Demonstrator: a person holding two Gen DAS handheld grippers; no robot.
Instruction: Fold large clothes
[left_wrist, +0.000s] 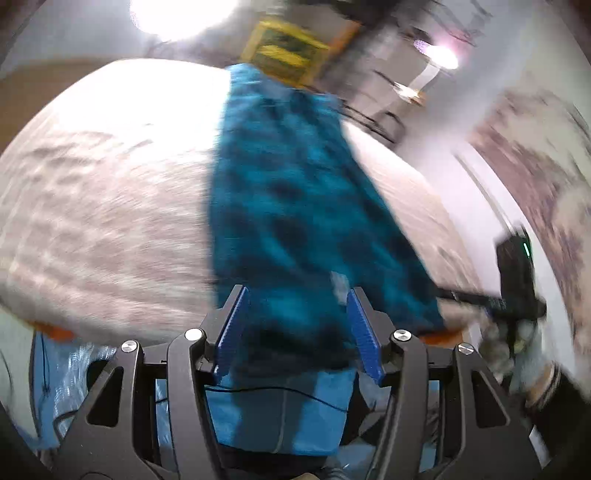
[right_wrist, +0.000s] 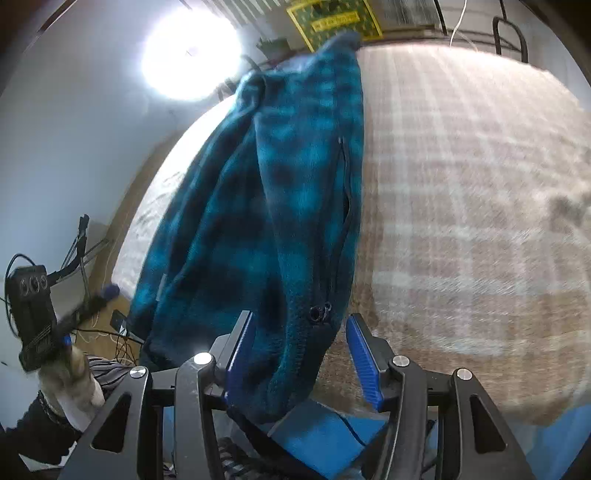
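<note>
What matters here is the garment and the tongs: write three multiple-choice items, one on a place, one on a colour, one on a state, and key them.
1. Where does the fleece garment lie?
A. Along the bed with the beige checked cover
B. On a bare floor
C. On a hanger

2. What colours is the fleece garment?
A. Red and white
B. Teal and black
C. Plain yellow

3. How do the right tongs stand?
A. Shut with nothing between them
B. Open, with the garment's near end between the blue pads
C. Out of view

Key:
1 A, since the checked cover shows on both sides of it in the wrist views.
2 B, since its plaid is teal with dark patches.
3 B, since a clear gap shows between the fabric and one pad.
</note>
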